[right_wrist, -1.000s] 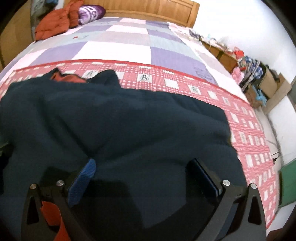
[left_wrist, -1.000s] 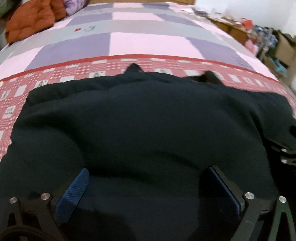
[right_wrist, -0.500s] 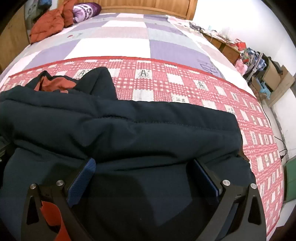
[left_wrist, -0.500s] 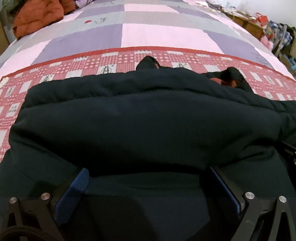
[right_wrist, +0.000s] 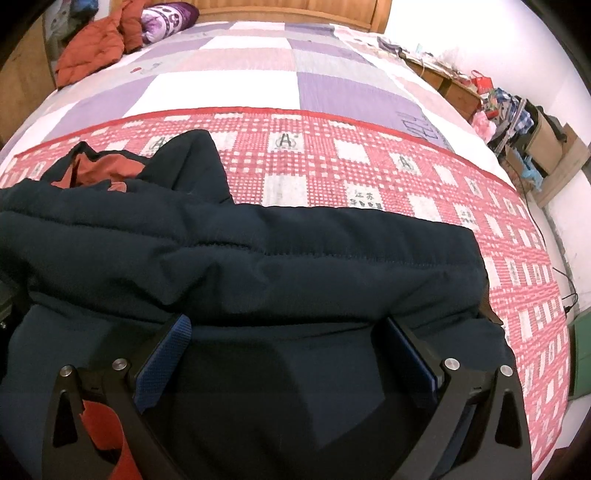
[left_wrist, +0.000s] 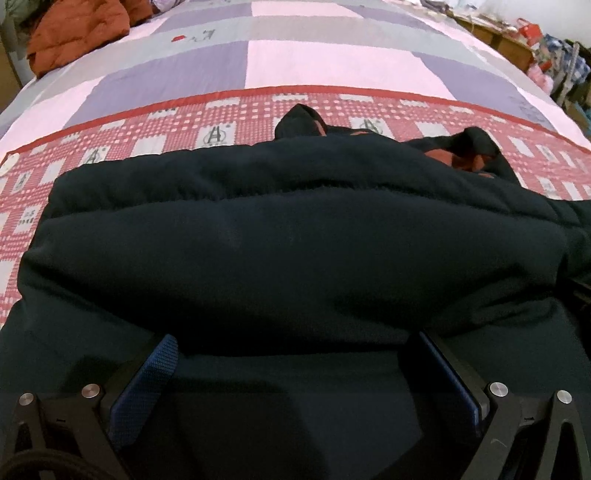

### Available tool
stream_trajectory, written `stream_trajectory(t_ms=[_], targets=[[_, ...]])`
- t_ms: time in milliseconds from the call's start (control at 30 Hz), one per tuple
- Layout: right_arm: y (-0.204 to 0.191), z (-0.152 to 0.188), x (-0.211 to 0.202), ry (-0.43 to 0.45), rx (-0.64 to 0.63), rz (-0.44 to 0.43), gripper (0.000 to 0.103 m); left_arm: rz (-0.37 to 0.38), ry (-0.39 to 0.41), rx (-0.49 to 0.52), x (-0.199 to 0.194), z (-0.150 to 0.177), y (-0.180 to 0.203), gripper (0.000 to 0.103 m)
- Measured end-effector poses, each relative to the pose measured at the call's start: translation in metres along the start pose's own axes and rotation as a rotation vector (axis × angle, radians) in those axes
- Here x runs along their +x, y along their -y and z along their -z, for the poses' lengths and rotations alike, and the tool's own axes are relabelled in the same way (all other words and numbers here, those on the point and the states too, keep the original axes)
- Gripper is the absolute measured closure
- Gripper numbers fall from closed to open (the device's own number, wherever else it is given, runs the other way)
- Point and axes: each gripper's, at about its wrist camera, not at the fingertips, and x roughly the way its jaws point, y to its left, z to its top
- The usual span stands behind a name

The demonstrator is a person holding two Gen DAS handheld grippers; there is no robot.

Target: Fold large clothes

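Observation:
A large dark navy padded jacket (left_wrist: 295,240) with an orange-red lining lies folded over itself on the bed; it also fills the near half of the right wrist view (right_wrist: 240,258). Its collar and lining (right_wrist: 99,170) poke out at the far edge. My left gripper (left_wrist: 295,350) is open, its blue pads spread wide just over the lower layer, under the thick folded roll. My right gripper (right_wrist: 288,332) is open the same way at the jacket's right part. Neither holds fabric.
The bed has a red-and-white checked blanket (right_wrist: 369,170) and a purple, pink and grey patchwork quilt (left_wrist: 295,62). An orange garment (right_wrist: 92,51) and a purple pillow (right_wrist: 166,18) lie at the headboard. Cluttered boxes and furniture (right_wrist: 517,122) stand to the right of the bed.
Both grippers have drawn back toward the near edge. The jacket's top layer now lies folded into a thick roll, and more checked blanket and the collar show beyond it.

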Motion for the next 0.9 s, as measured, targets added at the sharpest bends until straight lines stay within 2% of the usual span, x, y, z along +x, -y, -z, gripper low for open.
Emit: stream_trajectory(t_ms=[267, 467, 600, 700, 900], targets=[[0.004, -0.005, 0.006, -0.025, 0.014, -0.017, 0.0, 0.004, -0.018, -0.017, 0.007, -0.008, -0.008, 0.0], [0.013, -0.01, 0.009, -0.032, 0.042, -0.022, 0.0, -0.023, -0.014, -0.029, 0.011, -0.017, -0.024, 0.0], [0.025, -0.014, 0.012, -0.038, 0.053, -0.018, 0.0, -0.039, -0.021, -0.05, 0.015, -0.02, -0.044, 0.0], [0.041, -0.017, 0.014, -0.042, 0.08, 0.006, 0.0, -0.078, -0.02, -0.046, 0.015, -0.021, -0.06, 0.0], [0.089, -0.013, 0.02, -0.067, 0.179, 0.036, 0.001, -0.161, -0.046, -0.133, 0.02, -0.012, -0.123, 0.0]])
